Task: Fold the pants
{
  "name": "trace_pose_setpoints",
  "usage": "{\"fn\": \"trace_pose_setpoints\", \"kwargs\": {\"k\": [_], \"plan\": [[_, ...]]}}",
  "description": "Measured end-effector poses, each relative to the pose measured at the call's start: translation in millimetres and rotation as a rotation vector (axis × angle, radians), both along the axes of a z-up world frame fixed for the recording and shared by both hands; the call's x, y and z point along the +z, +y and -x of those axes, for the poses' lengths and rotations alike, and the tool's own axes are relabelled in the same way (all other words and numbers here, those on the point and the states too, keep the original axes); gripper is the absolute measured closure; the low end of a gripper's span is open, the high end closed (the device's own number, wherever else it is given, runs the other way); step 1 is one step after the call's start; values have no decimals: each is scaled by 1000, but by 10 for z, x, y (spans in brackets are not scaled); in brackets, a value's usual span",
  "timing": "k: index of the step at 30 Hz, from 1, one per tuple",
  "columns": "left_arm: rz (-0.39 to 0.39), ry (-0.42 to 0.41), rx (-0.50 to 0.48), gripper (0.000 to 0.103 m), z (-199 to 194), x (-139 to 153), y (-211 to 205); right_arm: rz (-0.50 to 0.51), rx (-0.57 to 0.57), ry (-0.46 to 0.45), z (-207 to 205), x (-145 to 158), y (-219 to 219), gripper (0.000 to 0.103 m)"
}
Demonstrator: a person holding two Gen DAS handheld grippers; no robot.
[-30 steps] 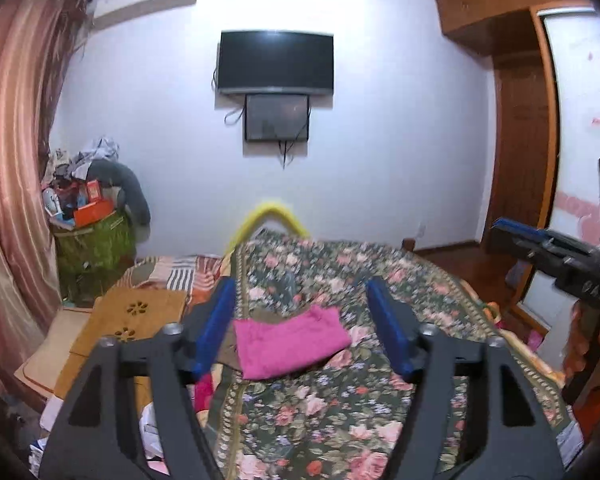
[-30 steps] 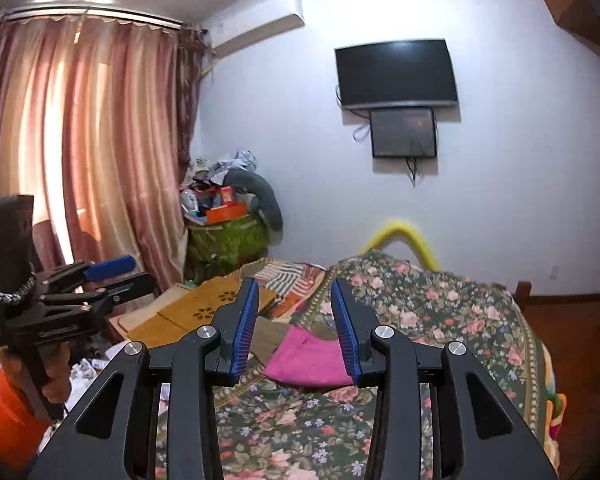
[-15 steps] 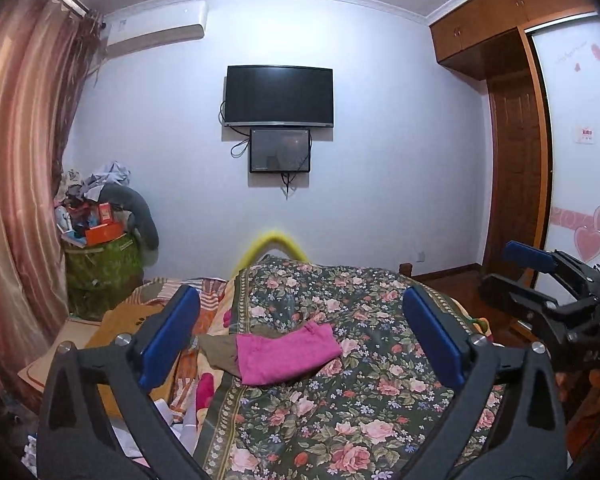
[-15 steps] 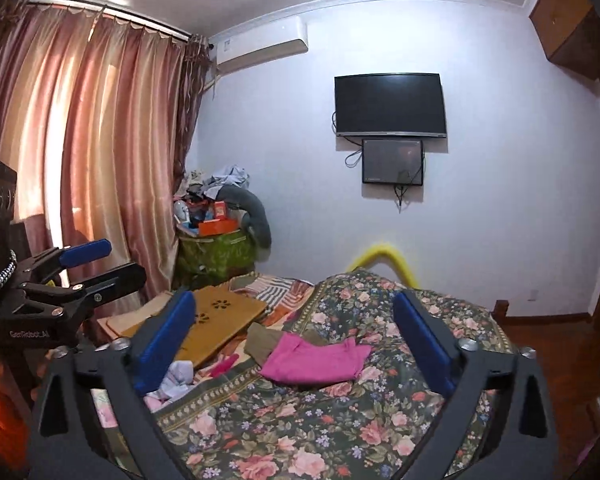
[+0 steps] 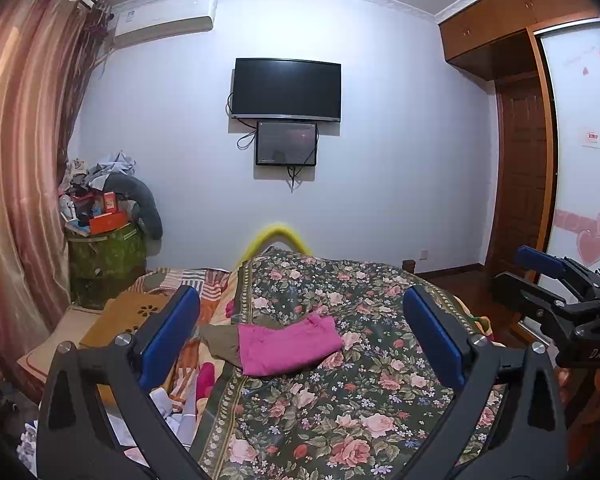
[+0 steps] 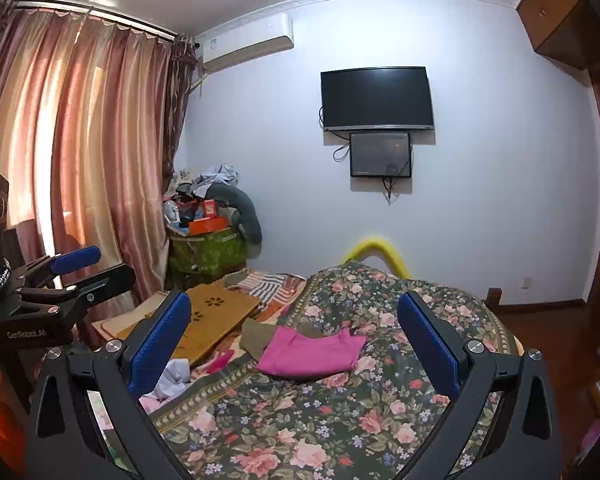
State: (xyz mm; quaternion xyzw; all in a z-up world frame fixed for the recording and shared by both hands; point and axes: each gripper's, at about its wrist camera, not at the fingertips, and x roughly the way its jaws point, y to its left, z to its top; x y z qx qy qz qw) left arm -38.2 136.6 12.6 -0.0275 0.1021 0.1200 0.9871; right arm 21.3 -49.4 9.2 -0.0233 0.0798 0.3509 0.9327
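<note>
Pink pants lie folded on the floral bedspread, partly on top of an olive-brown garment. They also show in the right wrist view. My left gripper is open and empty, held well above and short of the pants. My right gripper is open and empty too, also back from the pants. The right gripper shows at the right edge of the left wrist view; the left gripper shows at the left edge of the right wrist view.
A wooden lap desk and loose clothes lie left of the bedspread. A green bin piled with clutter stands in the far left corner by the curtain. A TV hangs on the far wall. A wardrobe is right.
Both grippers have opened wide from a nearly closed stance. Both cameras have pulled back and tilted up, so the pants sit farther away and lower in view.
</note>
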Motion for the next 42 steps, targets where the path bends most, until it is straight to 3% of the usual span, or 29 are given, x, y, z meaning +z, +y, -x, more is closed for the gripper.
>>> {"fn": "trace_pose_setpoints", "kwargs": {"k": [42], "plan": [[9, 32, -55, 0, -112, -36, 3, 7, -12, 21, -20, -4, -64, 0]]}}
